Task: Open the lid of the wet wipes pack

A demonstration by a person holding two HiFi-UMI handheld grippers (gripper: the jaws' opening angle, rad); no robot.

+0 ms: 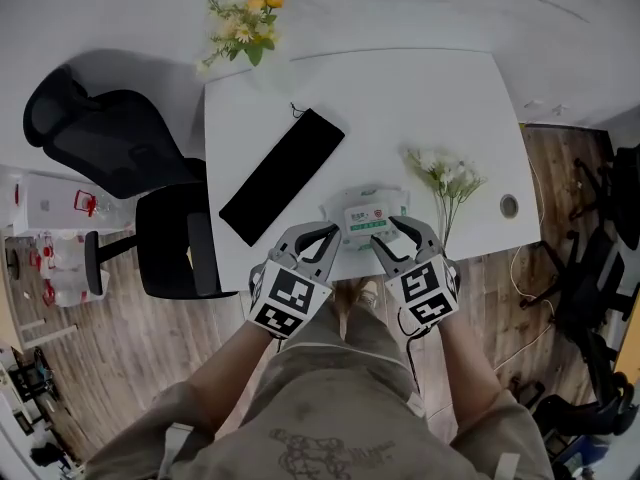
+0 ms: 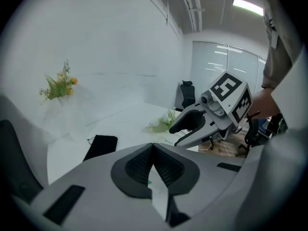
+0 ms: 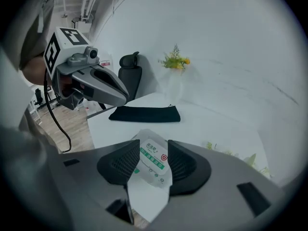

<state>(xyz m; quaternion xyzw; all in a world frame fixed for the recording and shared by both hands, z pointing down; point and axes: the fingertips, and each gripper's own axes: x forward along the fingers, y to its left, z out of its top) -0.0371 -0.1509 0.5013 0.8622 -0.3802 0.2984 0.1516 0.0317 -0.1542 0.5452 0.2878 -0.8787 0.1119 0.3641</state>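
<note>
Far left of the wet wipes pack (image 1: 365,216), off the white table (image 1: 420,98): black office chair (image 1: 110,138). Behind the pack and to its left, at the wall: yellow flowers (image 1: 245,26). Left of the pack, apart from it: black pouch (image 1: 282,175), lying diagonally. Left gripper (image 1: 332,234) sits at the pack's left near corner; its pads meet at the tips, with nothing pinched between them. The pack itself lies flat at the table's near edge, green-printed label up, lid down. Right gripper (image 1: 385,231) sits at the pack's right near corner, jaws wide apart; its own view frames the pack's label in the gap, pads not pressing on it. Tip contact with the pack: cannot tell. Just right of the pack: white flower sprig (image 1: 445,178).
</note>
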